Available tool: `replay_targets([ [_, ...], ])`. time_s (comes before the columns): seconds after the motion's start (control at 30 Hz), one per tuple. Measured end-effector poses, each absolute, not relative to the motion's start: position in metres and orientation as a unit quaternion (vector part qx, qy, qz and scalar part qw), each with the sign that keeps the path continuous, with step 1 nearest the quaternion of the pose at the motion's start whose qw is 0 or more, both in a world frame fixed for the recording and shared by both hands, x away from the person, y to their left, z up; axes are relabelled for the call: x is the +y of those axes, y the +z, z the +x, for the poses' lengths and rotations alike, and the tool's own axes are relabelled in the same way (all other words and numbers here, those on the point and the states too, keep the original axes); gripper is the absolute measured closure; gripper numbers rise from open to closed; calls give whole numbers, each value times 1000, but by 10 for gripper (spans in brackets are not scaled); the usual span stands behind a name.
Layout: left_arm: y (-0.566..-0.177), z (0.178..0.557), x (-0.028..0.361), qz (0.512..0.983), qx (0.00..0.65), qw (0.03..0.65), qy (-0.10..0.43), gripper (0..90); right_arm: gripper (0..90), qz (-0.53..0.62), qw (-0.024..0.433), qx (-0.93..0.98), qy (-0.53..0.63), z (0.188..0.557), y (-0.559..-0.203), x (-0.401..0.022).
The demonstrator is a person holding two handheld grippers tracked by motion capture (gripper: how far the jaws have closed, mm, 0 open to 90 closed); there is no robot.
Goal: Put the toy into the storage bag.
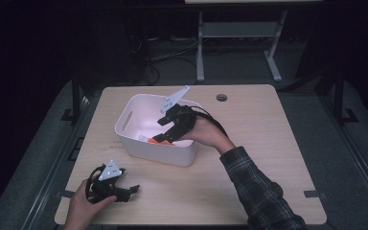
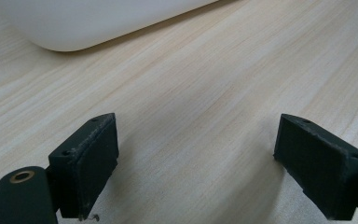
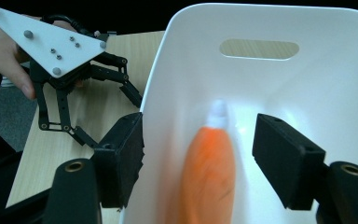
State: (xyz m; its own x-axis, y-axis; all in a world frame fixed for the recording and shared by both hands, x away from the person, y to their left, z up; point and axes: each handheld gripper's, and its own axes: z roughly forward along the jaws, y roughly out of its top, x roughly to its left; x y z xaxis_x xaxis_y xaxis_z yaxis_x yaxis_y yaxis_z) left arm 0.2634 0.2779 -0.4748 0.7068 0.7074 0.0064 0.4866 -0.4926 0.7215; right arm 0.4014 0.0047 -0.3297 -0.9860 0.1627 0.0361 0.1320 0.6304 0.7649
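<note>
Surface (image 1: 268, 143): light wood grain, bare across most of its top, with a small round hole (image 1: 222, 97) near the far edge.

White bin (image 1: 139, 143): sits left of centre on the surface, slot handle (image 3: 259, 49) cut in its end wall.

Right tool (image 3: 198, 161): reached over the bin's near rim and angled down into it. Jaws stand wide apart, not gripping. One jaw hangs outside the bin wall, the other inside.

Left tool (image 2: 196, 158): low over the near-left part of the surface, well apart from the right tool and near the bin's rounded bottom corner. Jaws wide apart, bare wood between them, nothing held.

Orange object (image 3: 207, 179): lies on the bin floor between the right tool's jaws, white tip (image 3: 218, 114) pointing toward the handle end. Blurred; what it is cannot be told.
</note>
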Motion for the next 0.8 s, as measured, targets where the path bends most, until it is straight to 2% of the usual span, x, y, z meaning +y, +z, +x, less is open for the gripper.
replay_targets([
  [0.3,-475,263,278,850,352,362,152,128,311,100,32,895,435,394,-317,-23],
  [0.8,-475,263,278,849,352,362,152,127,248,155,65,874,457,382,-313,-95],
])
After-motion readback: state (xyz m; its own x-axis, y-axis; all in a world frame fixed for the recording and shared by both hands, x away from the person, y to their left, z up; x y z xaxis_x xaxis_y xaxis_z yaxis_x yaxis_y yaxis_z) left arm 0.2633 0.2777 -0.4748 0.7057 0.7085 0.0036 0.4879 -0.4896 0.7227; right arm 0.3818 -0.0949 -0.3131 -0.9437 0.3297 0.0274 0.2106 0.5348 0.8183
